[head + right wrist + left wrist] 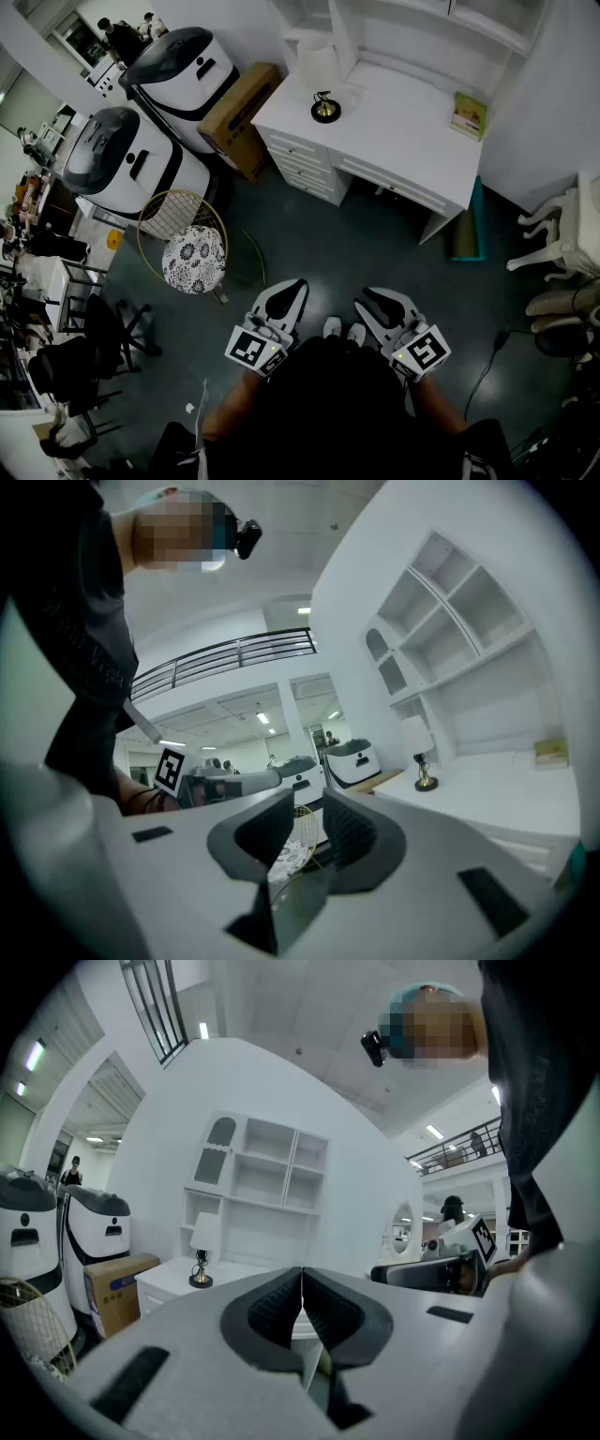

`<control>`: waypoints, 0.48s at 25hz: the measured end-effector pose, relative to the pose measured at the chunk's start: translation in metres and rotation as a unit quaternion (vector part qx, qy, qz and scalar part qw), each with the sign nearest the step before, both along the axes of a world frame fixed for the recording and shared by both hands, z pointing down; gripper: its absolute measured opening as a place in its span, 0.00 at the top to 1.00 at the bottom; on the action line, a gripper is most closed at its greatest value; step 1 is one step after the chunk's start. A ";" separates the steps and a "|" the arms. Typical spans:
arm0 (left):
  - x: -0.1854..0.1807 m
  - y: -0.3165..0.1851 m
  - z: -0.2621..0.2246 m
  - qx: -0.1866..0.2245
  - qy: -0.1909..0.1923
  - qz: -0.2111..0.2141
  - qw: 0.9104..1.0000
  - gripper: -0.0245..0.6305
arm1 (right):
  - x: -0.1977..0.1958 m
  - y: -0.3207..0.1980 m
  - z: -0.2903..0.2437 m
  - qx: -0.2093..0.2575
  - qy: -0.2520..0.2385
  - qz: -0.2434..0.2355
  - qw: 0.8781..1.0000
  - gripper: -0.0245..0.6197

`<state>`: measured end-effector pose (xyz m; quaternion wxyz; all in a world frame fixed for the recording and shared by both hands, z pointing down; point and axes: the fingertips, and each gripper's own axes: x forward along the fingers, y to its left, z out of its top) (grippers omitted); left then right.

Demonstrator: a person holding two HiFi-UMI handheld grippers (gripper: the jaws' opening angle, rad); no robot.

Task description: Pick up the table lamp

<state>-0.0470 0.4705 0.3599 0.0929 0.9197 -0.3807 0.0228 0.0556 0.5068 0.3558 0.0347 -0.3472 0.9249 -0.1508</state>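
Observation:
The table lamp (322, 77) has a white shade and a brass foot. It stands at the back left of the white desk (403, 131), below the shelf unit. Both grippers hang low in front of the person, far from the desk. My left gripper (296, 284) has its jaws pressed together with nothing between them. My right gripper (368, 297) stands slightly open and empty. In the left gripper view the lamp (202, 1249) is small at left beyond the left gripper (302, 1277). In the right gripper view the lamp (418, 751) is at right beyond the right gripper (307, 803).
Two white rounded machines (141, 159) and a cardboard box (240, 114) stand left of the desk. A gold wire stool with a floral cushion (194, 260) sits on the dark floor. A book (469, 114) lies on the desk. A white chair (562, 234) is at right.

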 end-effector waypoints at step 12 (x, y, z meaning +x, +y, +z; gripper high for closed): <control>0.005 -0.008 -0.010 0.056 -0.017 -0.022 0.998 0.93 | 0.000 -0.020 -0.010 0.078 0.030 -0.024 0.996 0.82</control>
